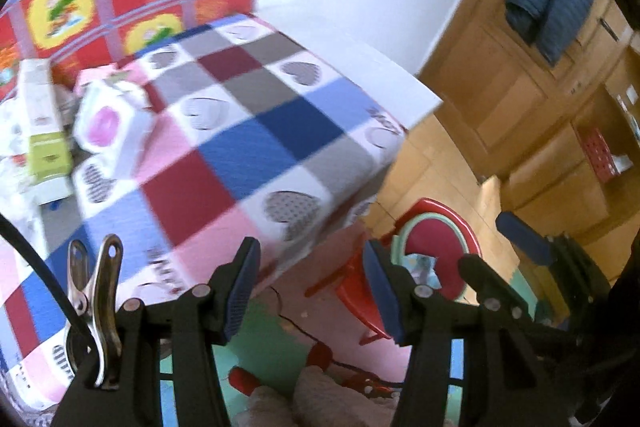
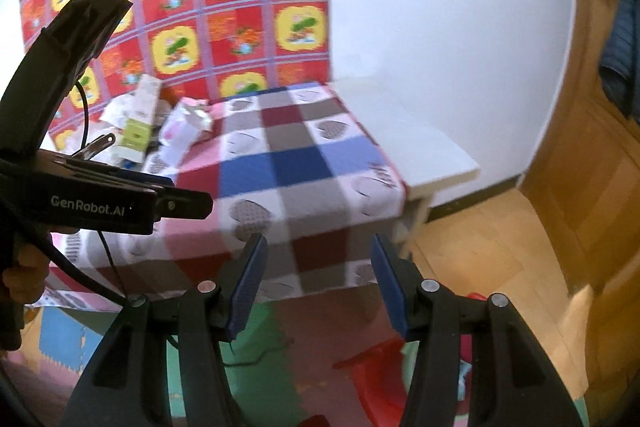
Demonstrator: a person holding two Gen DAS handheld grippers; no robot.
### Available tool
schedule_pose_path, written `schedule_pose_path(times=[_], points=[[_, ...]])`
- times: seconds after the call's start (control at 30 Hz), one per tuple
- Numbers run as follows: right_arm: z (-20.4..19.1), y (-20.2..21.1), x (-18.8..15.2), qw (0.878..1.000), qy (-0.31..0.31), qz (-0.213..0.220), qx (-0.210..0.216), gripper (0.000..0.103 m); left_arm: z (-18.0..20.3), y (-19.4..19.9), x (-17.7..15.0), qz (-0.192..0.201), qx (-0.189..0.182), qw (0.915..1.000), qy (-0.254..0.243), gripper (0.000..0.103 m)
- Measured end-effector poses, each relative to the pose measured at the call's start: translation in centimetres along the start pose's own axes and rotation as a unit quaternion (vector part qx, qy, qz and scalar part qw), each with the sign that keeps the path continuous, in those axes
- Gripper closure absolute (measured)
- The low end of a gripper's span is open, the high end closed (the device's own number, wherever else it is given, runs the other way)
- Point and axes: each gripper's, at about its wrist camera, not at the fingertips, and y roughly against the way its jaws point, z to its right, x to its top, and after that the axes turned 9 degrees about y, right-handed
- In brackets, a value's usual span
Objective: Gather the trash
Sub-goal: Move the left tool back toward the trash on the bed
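On a table under a checked cloth with hearts (image 1: 256, 147) lies a heap of trash at the far left. It holds a white box with a pink circle (image 1: 108, 127) (image 2: 178, 135), a green and white carton (image 1: 44, 123) (image 2: 138, 123) and crumpled white paper (image 2: 116, 111). My left gripper (image 1: 310, 251) hangs open and empty over the table's near corner, well short of the heap. My right gripper (image 2: 320, 243) is open too, with nothing between its blue pads, in front of the table's near edge. The left gripper's side (image 2: 120, 205) shows at the left of the right wrist view.
A white ledge (image 2: 432, 155) juts from the wall beside the table. A red plastic stool (image 1: 432, 247) stands on coloured foam mats (image 2: 280, 347) below. Wooden cabinet doors (image 1: 500, 87) with a hanging blue jacket (image 1: 552, 7) line the right. A patterned red sheet (image 2: 224, 7) covers the wall behind.
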Motion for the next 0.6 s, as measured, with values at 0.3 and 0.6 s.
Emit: schedule_pose_path(times=[0.3,0.6], points=[[-5.6,-0.9,3.6,0.998,0.032,0.016,0.043,0.048,-6.9,4.1,0.4,0.029,0.028,0.9977,0.054,0.047],[-9.8,-1.7,5.9,0.996,0.045,0.022,0.067,0.048,-12.3,6.7,0.4,0.045,0.044,0.9940,0.089,0.047]])
